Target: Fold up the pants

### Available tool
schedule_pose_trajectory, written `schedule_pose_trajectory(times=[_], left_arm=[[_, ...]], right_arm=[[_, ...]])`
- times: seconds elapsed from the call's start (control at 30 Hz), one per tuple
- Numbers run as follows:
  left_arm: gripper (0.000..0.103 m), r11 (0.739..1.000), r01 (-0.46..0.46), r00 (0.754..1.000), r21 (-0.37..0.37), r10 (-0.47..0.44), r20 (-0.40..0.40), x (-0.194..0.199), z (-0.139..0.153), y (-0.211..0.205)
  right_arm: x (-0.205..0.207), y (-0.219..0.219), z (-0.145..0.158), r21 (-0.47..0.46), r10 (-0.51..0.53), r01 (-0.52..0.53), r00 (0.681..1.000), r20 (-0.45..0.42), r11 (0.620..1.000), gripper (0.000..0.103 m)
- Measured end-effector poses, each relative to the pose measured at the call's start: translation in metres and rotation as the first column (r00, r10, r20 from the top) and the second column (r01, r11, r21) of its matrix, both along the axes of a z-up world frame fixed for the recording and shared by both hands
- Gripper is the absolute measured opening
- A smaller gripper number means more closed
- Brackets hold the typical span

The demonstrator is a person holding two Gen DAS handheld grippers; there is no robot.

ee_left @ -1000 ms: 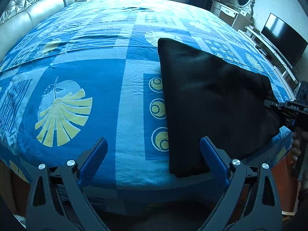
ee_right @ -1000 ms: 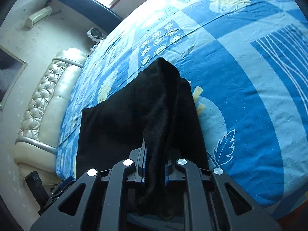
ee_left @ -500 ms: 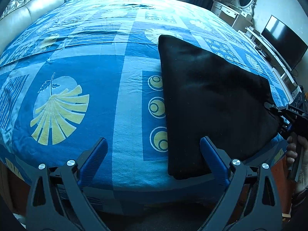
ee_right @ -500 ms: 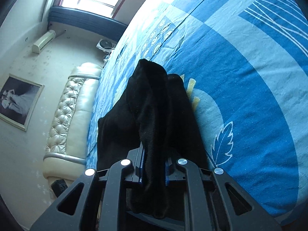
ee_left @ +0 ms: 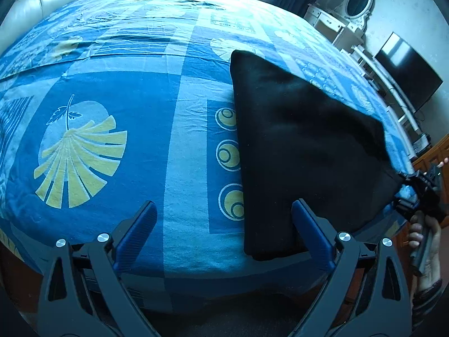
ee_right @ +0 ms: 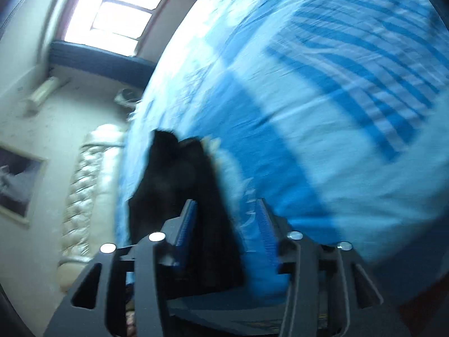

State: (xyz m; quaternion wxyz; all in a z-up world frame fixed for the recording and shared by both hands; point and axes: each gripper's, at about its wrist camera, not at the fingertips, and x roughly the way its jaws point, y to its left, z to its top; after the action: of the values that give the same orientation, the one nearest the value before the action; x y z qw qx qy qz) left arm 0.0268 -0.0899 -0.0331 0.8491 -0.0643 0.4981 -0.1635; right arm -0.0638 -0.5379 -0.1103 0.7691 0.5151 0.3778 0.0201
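- The black pants (ee_left: 303, 146) lie folded on the bed (ee_left: 118, 104), in the right half of the left wrist view, with one narrow end toward the upper middle of the frame and the wide end at the near edge of the bed.
- The bed has a blue cover with yellow leaf and circle prints.
- The left gripper (ee_left: 221, 224) stands at the bottom of its frame with the jaws spread wide; nothing is between them.
- Its right finger (ee_left: 308, 224) is just in front of the near corner of the pants; I cannot tell if it touches the cloth.
- The right gripper (ee_right: 224, 219) shows at the bottom of the blurred right wrist view, and its jaws are opening.
- Black cloth of the pants (ee_right: 179, 185) is between these jaws, close to the left blue pad; the right pad stands apart from it.
- In the left wrist view the right gripper (ee_left: 412, 193) is at the right edge, at the far corner of the pants, held by a hand (ee_left: 423, 247).
- A sofa (ee_right: 89, 185) is at the left of the right wrist view, and a dark television (ee_left: 407, 67) is at the upper right of the left wrist view.
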Motion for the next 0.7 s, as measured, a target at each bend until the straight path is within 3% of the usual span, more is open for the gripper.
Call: schedule_pose_trajectory(times=[0.1,0.17,0.3,0.43,0.63,0.7], left_arm=[[0.097,0.994,0.008,1.000,-0.112,-0.010,-0.016,0.000,0.005,0.017],[0.096,0.975,0.024,0.998,-0.221,-0.038,-0.059,0.002,0.004,0.029],[0.096,0.898,0.055,0.980,-0.437,-0.131,-0.147,0.007,-0.005,0.038],[0.096,0.870,0.052,0.974,-0.490,-0.153,-0.167,0.009,-0.014,0.026],[0.096,0.870,0.050,0.965,-0.490,-0.169,-0.201,0.015,-0.026,0.003],[0.096,0.875,0.055,0.964,-0.481,-0.173,-0.203,0.019,-0.029,-0.004]], right_arm=[[-0.016,-0.010,0.001,0.065,-0.046,0.045,0.999,0.022,0.997,0.061],[-0.021,-0.011,0.004,0.081,-0.054,0.051,0.998,0.037,0.995,0.065],[-0.024,-0.005,0.004,0.165,-0.031,0.016,0.996,0.085,0.986,0.072],[-0.015,0.006,-0.003,0.170,0.030,-0.042,0.997,0.072,0.985,0.073],[0.002,0.039,-0.009,0.129,0.130,-0.134,0.991,0.040,0.983,0.074],[0.006,0.045,-0.008,0.106,0.139,-0.143,0.989,0.043,0.984,0.079]])
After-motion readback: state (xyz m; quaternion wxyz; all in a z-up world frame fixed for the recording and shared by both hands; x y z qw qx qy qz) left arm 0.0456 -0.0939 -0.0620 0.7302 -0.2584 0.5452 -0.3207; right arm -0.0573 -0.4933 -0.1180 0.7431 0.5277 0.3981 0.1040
